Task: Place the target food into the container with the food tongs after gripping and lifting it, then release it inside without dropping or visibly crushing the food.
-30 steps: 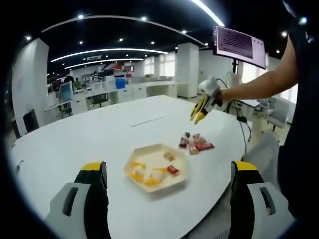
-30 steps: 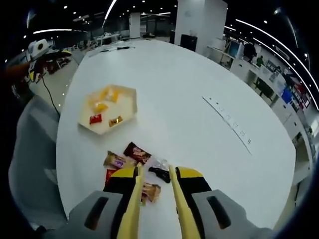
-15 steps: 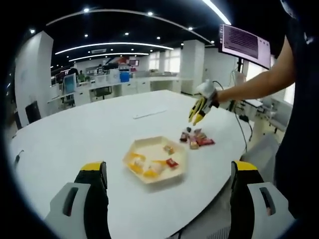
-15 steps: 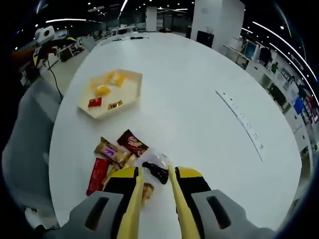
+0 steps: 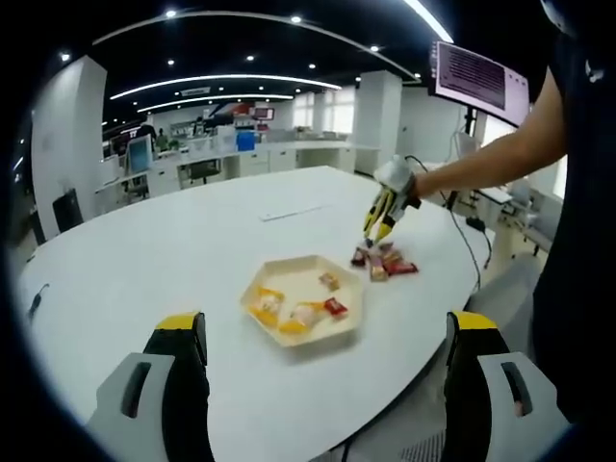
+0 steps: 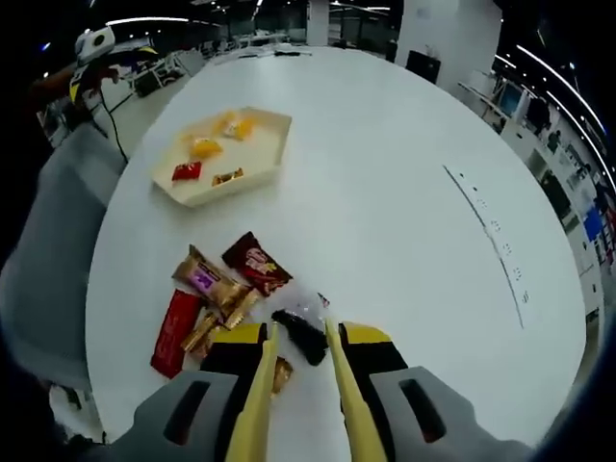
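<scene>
A beige hexagonal tray (image 5: 252, 289) on the white table holds orange pieces and a red and a gold wrapped sweet. My left gripper (image 5: 325, 327) hangs open in front of it, holding nothing. A pile of wrapped snacks (image 5: 382, 262) lies right of the tray. My right gripper (image 6: 303, 335) is shut on yellow food tongs (image 6: 258, 395). The tong tips straddle a dark sweet in a clear wrapper (image 6: 300, 332) at the edge of the snack pile (image 6: 217, 289); I cannot tell whether they pinch it. The tray (image 6: 279, 130) lies farther off. The right gripper (image 5: 380, 217) hovers just over the pile.
A long white strip (image 6: 491, 236) lies across the table's far side. A grey chair (image 6: 58, 241) stands at the table edge near the snacks. The left gripper (image 6: 91, 43) shows far off. A monitor (image 5: 481, 77) hangs behind the person's arm (image 5: 491, 164).
The right gripper with the tongs has come down closer to the snack pile, and the dark sweet looks larger between the tips. The left gripper stays open; its view has shifted slightly.
</scene>
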{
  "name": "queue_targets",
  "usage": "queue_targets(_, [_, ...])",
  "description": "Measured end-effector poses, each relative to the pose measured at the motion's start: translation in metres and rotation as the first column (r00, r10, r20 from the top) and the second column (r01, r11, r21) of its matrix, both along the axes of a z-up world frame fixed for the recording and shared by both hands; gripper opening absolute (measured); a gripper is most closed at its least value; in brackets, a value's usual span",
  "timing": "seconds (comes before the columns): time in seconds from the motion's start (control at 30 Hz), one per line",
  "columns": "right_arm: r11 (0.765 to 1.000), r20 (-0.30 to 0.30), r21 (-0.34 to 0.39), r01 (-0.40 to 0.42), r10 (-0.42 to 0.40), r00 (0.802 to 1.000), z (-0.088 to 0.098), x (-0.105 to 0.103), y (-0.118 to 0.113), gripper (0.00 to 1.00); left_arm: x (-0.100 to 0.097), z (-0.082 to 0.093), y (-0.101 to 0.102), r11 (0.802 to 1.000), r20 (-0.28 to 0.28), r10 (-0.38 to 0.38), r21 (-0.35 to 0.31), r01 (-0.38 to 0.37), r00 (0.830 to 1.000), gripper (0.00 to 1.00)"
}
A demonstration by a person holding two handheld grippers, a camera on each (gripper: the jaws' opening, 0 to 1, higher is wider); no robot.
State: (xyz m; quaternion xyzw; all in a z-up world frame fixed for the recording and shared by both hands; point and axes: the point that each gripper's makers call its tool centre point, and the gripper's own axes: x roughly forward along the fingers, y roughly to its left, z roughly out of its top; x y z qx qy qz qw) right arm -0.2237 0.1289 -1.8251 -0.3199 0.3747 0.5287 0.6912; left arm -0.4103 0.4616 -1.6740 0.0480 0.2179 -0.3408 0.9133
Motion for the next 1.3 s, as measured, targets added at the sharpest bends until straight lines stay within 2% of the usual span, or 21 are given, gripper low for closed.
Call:
queue_targets(0.3, [0.999,-0.01,-0.035,0.028,-0.028,1.0,0.0,-0.01,-0.021,0.26,0.003,0.003,-0.001,1.0,0.007,-0.002,-0.012,0.002,1.0,0.99])
queue_targets(0.33, [0.998,-0.037,-0.032,0.046,-0.047,0.998,0.0,-0.014,-0.021,0.26,0.003,0.003,-0.001,1.0,0.006,-0.003,-0.014,0.003,1.0,0.99])
queue_targets(0.43, [0.998,-0.06,-0.041,0.043,-0.046,0.997,-0.003,-0.018,-0.021,0.23,0.003,0.003,-0.002,1.0,0.007,-0.005,-0.013,0.005,1.0,0.99])
queue_targets(0.5, [0.997,-0.029,-0.071,0.013,-0.015,0.999,-0.006,-0.016,-0.022,0.24,0.003,0.003,-0.002,1.0,0.007,-0.004,-0.014,0.004,1.0,0.99])
queue_targets(0.6, [0.997,-0.035,-0.072,0.003,-0.006,0.999,-0.01,-0.017,-0.018,0.25,0.001,0.003,-0.001,1.0,0.005,-0.001,-0.011,0.001,1.0,0.99])
queue_targets(0.67, [0.991,-0.022,-0.127,-0.035,0.032,0.999,-0.017,-0.018,-0.025,0.25,0.001,0.003,0.001,1.0,0.004,0.004,-0.01,-0.004,1.0,0.99])
queue_targets(0.73, [0.996,-0.031,-0.082,0.023,-0.026,0.999,-0.01,-0.015,-0.02,0.27,0.001,0.004,0.002,1.0,0.005,0.011,-0.014,-0.011,1.0,0.99])
queue_targets(0.83, [0.996,-0.016,-0.084,0.012,-0.014,1.0,-0.006,-0.012,-0.026,0.26,0.0,0.003,0.004,1.0,0.002,0.013,-0.01,-0.013,1.0,0.99])
queue_targets(1.03, [0.994,-0.022,-0.106,-0.029,0.027,0.999,-0.015,-0.024,-0.032,0.25,0.001,0.002,0.005,1.0,0.003,0.019,-0.017,-0.019,1.0,0.99])
queue_targets(1.17, [0.994,-0.003,-0.098,0.038,-0.038,0.999,-0.013,-0.019,-0.034,0.19,0.0,0.001,0.003,1.0,0.001,0.015,-0.017,-0.015,1.0,0.99])
queue_targets(1.2, [0.993,-0.001,-0.087,0.082,-0.083,0.997,-0.013,-0.018,-0.033,0.18,0.0,0.001,0.003,1.0,0.003,0.016,-0.016,-0.016,1.0,0.99])
queue_targets(1.3, [0.991,-0.022,-0.09,0.099,-0.101,0.995,-0.012,-0.02,-0.034,0.18,0.001,0.003,0.004,0.999,0.005,0.023,-0.026,-0.022,1.0,0.99])
